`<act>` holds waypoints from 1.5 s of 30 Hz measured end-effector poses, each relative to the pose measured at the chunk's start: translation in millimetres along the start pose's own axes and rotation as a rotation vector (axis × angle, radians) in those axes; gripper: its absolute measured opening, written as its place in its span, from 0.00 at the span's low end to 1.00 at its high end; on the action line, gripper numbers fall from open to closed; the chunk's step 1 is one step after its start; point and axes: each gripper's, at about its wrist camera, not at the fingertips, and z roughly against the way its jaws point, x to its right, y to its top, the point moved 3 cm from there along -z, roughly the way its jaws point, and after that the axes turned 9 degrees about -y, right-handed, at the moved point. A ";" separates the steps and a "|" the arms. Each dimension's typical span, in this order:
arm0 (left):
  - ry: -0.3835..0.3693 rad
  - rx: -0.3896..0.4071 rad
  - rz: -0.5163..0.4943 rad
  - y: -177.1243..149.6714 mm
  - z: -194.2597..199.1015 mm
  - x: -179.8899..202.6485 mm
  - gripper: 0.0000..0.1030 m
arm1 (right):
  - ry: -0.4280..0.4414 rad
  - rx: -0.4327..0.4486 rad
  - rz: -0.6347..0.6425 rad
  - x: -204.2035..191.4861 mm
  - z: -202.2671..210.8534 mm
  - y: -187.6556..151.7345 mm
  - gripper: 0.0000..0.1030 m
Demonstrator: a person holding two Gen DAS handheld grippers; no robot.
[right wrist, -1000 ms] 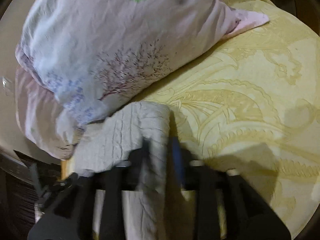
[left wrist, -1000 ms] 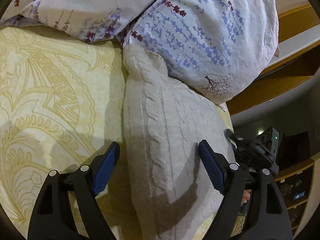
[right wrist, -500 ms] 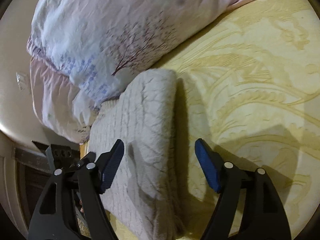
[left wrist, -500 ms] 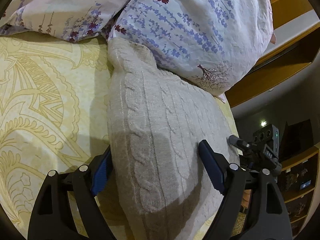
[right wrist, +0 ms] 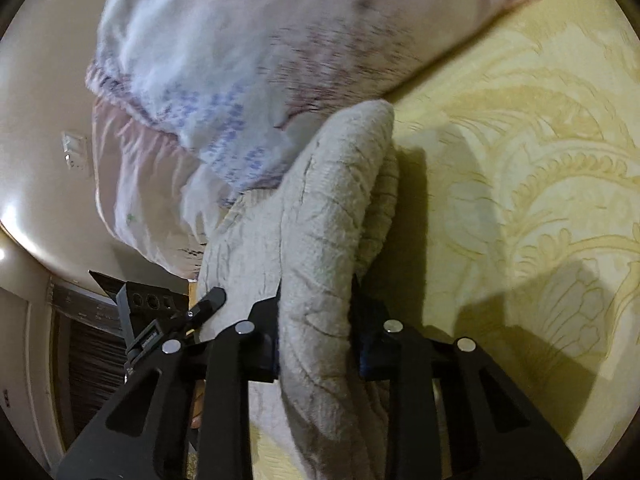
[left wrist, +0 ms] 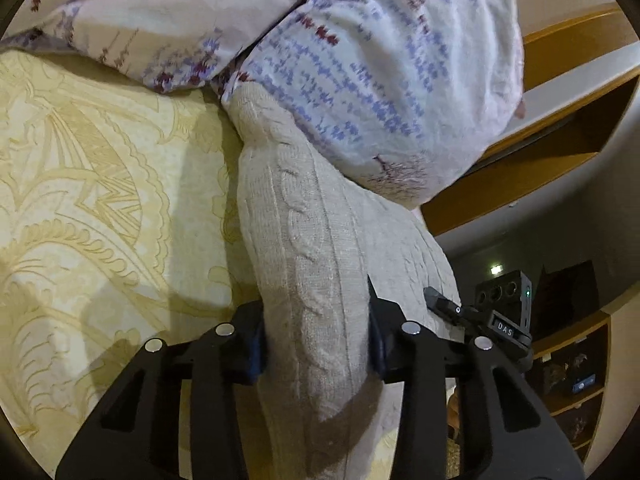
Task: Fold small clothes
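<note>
A cream cable-knit sweater, already folded into a thick bundle, lies on the pale yellow patterned bedspread near its side edge, its far end tucked against a white pillow printed with blue and red flowers. Its long axis runs straight away from both tongs toward that pillow. The left gripper is closing on one long fold of the knit, cloth bunched between its jaws; the right gripper is closing likewise on the opposite fold. Both hands sit equally near, at the sweater's near end, so any lift or turn likely hinges there.
</note>
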 end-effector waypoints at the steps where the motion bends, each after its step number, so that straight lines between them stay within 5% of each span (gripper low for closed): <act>1: 0.000 0.005 -0.008 0.0 6.5 1.6 0.39 | 0.004 0.002 0.022 -10.6 -0.1 -2.7 0.24; 7: 0.018 0.065 -0.021 5.9 76.6 -6.7 0.39 | 0.014 0.013 0.165 -73.4 -17.9 -23.1 0.24; 12: 0.127 0.106 -0.047 14.4 119.0 -29.1 0.40 | -0.039 0.031 0.282 -115.5 -53.0 -41.8 0.23; 16: 0.247 0.079 0.008 12.9 112.3 -71.4 0.45 | -0.185 -0.013 0.226 -103.7 -93.8 -48.5 0.27; 21: 0.233 0.110 0.011 6.9 113.2 -78.3 0.51 | -0.165 -0.025 0.171 -95.9 -87.9 -42.8 0.38; 25: 0.300 0.156 -0.068 6.1 128.0 -63.6 0.52 | -0.151 0.040 0.173 -92.0 -58.9 -40.9 0.38; 30: 0.355 0.264 -0.331 -11.2 146.8 -16.4 0.58 | -0.146 0.033 0.196 -89.3 -51.4 -47.3 0.37; 33: 0.355 0.236 -0.448 -21.5 135.9 5.5 0.61 | -0.160 0.025 0.218 -92.2 -59.3 -51.8 0.16; 38: 0.406 0.137 -0.497 -28.8 105.8 4.8 0.60 | -0.223 0.070 0.190 -83.1 -60.1 -52.2 0.12; 42: 0.445 0.103 -0.460 -28.3 91.9 -14.1 0.60 | -0.249 0.066 0.171 -75.0 -66.5 -53.8 0.16; 45: 0.495 0.106 -0.489 -27.7 83.0 -14.9 0.61 | -0.315 0.072 0.202 -77.3 -67.3 -54.0 0.37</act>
